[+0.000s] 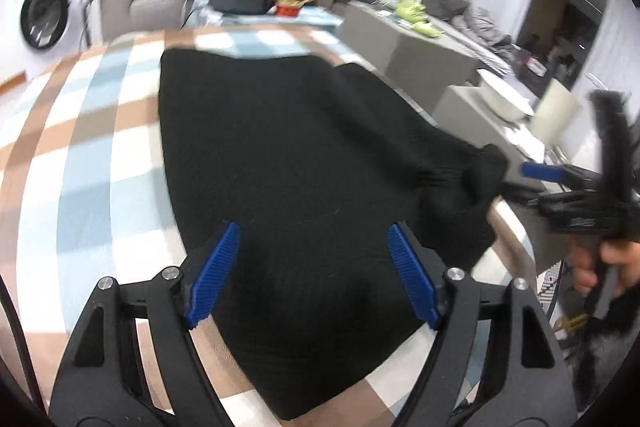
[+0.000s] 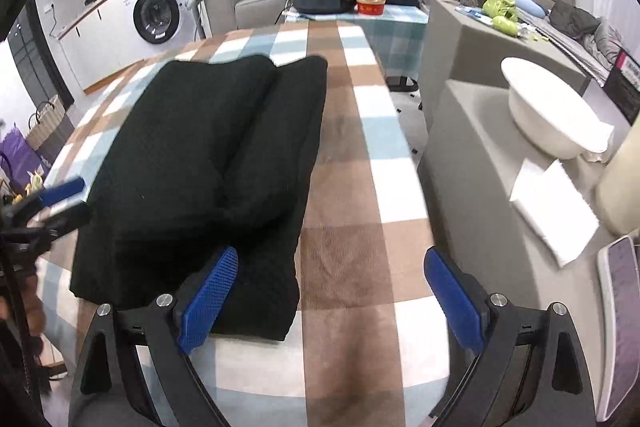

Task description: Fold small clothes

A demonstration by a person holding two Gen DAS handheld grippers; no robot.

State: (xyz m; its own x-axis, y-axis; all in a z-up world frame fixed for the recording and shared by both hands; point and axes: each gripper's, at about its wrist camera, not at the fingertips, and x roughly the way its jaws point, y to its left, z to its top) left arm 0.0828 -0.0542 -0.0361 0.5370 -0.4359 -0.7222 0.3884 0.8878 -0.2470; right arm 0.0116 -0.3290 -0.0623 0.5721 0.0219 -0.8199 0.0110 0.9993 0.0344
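My pads (image 2: 210,293) are blue on black arms; the garment (image 2: 208,155) is black, the cloth (image 2: 360,187) checked brown, white and pale blue.

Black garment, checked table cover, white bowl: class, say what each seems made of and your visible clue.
Black garment: probably a knit fabric, matte, with a fine waffle-like texture. Checked table cover: likely soft fleece or flannel, its surface looking fuzzy. White bowl: smooth with a slight sheen, plastic or ceramic; the pictures leave that open.
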